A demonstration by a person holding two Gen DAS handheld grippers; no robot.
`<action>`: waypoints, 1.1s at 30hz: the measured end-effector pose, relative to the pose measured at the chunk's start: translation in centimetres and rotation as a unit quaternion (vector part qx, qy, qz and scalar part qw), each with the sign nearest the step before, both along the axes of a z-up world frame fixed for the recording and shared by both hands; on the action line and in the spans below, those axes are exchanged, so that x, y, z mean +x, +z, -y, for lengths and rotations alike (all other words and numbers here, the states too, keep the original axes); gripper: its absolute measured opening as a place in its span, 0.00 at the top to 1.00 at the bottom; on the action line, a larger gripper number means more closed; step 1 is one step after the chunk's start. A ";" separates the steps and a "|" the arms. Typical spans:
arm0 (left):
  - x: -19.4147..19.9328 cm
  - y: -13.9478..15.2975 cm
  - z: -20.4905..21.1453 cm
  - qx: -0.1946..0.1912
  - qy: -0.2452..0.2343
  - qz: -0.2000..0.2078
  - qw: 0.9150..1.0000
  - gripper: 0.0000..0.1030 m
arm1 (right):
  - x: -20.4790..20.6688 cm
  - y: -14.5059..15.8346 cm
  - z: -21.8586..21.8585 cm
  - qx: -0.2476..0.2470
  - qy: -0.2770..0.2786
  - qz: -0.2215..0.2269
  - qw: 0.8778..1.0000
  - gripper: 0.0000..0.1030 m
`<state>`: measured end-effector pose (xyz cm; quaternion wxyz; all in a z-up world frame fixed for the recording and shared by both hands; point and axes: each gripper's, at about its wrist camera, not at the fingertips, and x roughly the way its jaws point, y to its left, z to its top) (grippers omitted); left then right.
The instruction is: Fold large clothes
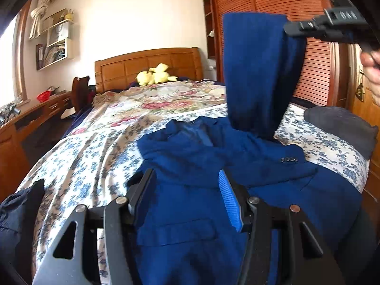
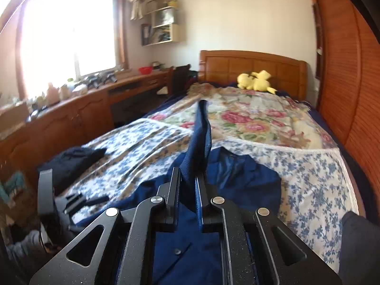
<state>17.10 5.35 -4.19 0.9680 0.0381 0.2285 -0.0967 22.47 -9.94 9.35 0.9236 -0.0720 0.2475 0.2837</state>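
While right gripper (image 2: 187,182) pinches sleeve (image 2: 199,140), left view shows buttons (image 1: 289,159).

We see a royal blue jacket (image 1: 190,213) with dark buttons (image 1: 288,159) on a white sheet (image 1: 78,166) printed with small blue flowers. Behind it, a cream quilt (image 2: 256,118) with pink roses, a yellow plush toy (image 2: 255,82), an orange-brown wooden headboard (image 1: 147,64), and a red bowl (image 2: 145,70).

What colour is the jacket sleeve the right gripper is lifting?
Deep blue, plain; the sleeve shows best in the left wrist view, hanging from the right gripper.
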 end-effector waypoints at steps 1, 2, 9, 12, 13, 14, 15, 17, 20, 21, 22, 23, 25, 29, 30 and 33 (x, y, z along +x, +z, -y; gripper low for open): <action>-0.1 0.0 -0.3 -0.001 0.004 0.000 1.000 0.48 | -0.1 -0.4 -0.3 -0.001 0.003 -0.005 1.000 0.92; -0.1 0.0 -0.5 -0.002 0.006 -0.001 1.000 0.48 | -0.1 -1.0 -0.8 -0.003 0.006 -0.015 1.000 0.92; -0.2 -0.4 -2.7 -0.013 0.025 -0.006 1.000 0.48 | -0.9 -6.9 -2.5 -0.045 0.018 -0.072 0.996 0.89; 0.2 -0.8 -3.1 -0.015 0.030 -0.017 0.999 0.48 | -1.9 -8.7 -2.8 -0.064 0.031 -0.089 0.993 0.81; 0.2 -0.9 -3.2 -0.018 0.031 -0.016 0.999 0.48 | -2.2 -8.9 -2.5 -0.065 0.031 -0.092 0.993 0.70; 0.3 -1.0 -3.2 -0.020 0.031 -0.017 0.999 0.48 | -2.5 -9.0 -2.4 -0.064 0.032 -0.096 0.993 0.63; 0.6 -1.2 -3.2 -0.020 0.032 -0.025 0.999 0.48 | -2.8 -9.1 -2.2 -0.063 0.035 -0.098 0.993 0.55; 0.7 -1.4 -2.9 -0.023 0.030 -0.024 0.999 0.48 | -3.5 -9.3 -2.1 -0.070 0.035 -0.094 0.993 0.54; 0.8 -2.0 -2.6 -0.024 0.019 -0.024 0.999 0.48 | -4.0 -10.0 -1.5 -0.093 0.026 -0.092 0.991 0.53; 1.0 -2.5 -2.2 -0.017 0.017 -0.031 0.999 0.48 | -4.3 -10.3 -1.1 -0.101 0.022 -0.092 0.990 0.53; 1.1 -2.8 -1.9 -0.013 0.014 -0.032 0.999 0.48 | -4.3 -10.6 -0.8 -0.104 0.018 -0.092 0.990 0.53; 1.2 -3.1 -1.8 -0.011 0.012 -0.034 0.999 0.48 | -4.5 -11.0 -0.3 -0.106 0.013 -0.094 0.990 0.53; 1.5 -4.0 -1.3 -0.006 0.005 -0.045 0.999 0.48 | -4.8 -11.7 0.8 -0.106 0.005 -0.099 0.989 0.53; 2.1 -5.4 -0.9 -0.011 -0.011 -0.069 0.997 0.48 | -5.4 -13.8 2.5 -0.107 -0.009 -0.112 0.988 0.52; 2.2 -5.7 -0.7 -0.013 -0.014 -0.074 0.997 0.48 | -5.6 -14.6 3.0 -0.108 -0.012 -0.117 0.987 0.52; 2.5 -6.2 -0.2 -0.015 -0.022 -0.083 0.996 0.48 | -5.5 -16.1 3.9 -0.105 -0.021 -0.132 0.985 0.52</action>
